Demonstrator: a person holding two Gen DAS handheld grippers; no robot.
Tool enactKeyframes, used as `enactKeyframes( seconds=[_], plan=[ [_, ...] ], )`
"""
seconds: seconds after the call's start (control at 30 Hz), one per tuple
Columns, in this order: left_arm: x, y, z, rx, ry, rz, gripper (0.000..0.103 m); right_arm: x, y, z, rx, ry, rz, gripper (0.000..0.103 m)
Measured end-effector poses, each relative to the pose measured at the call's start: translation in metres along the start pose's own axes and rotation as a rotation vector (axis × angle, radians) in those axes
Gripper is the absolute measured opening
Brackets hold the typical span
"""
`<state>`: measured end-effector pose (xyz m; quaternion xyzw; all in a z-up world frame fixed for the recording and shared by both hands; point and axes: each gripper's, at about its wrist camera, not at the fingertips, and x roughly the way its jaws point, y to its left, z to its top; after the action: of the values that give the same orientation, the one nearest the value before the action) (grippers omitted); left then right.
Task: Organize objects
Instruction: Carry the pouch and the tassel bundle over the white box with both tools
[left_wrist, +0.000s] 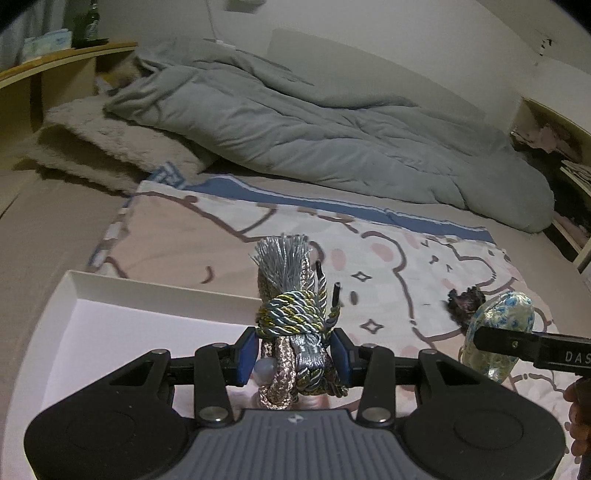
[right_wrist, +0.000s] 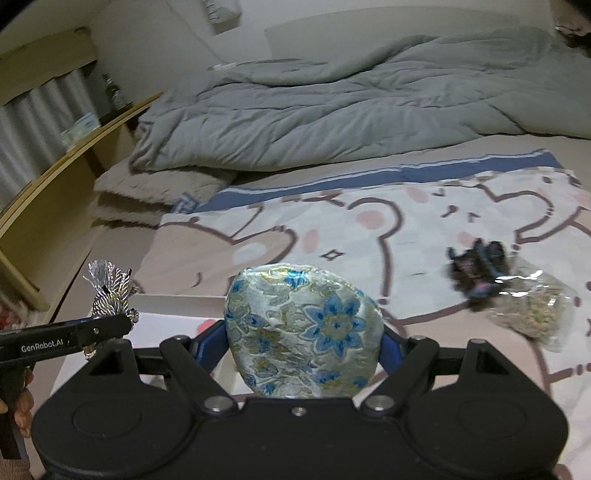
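Observation:
My left gripper (left_wrist: 293, 350) is shut on a bundle of grey, gold and beige tasselled cord (left_wrist: 291, 314), held above the right end of a shallow white tray (left_wrist: 110, 291) on the bed. My right gripper (right_wrist: 304, 339) is shut on an oval silver brocade pouch with blue flowers (right_wrist: 303, 332), held above the bear-print blanket (right_wrist: 369, 229). The pouch also shows at the right of the left wrist view (left_wrist: 498, 332). The cord bundle shows at the left of the right wrist view (right_wrist: 109, 291). The tray's edge lies behind the pouch (right_wrist: 177, 302).
A dark blue and black hair accessory (right_wrist: 476, 269) and a clear bag of dried material (right_wrist: 532, 314) lie on the blanket to the right. A grey duvet (left_wrist: 314, 125) is piled at the back. A fluffy beige blanket (left_wrist: 99, 147) and wooden shelves (left_wrist: 44, 81) stand at left.

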<state>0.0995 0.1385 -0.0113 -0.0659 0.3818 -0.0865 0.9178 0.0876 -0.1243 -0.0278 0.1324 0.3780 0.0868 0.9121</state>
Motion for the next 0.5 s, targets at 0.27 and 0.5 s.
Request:
enactKeyframes(
  seconds=[0.27, 0.5],
  plan=[
    [-0.02, 0.04, -0.011, -0.021, -0.006, 0.046, 0.044, 0.014, 0.042, -0.005, -0.039, 0.022, 0.061, 0.082],
    [-0.038, 0.071, -0.02, -0.057, 0.0, 0.078, 0.044, 0.024, 0.081, -0.01, -0.078, 0.04, 0.119, 0.082]
  ],
)
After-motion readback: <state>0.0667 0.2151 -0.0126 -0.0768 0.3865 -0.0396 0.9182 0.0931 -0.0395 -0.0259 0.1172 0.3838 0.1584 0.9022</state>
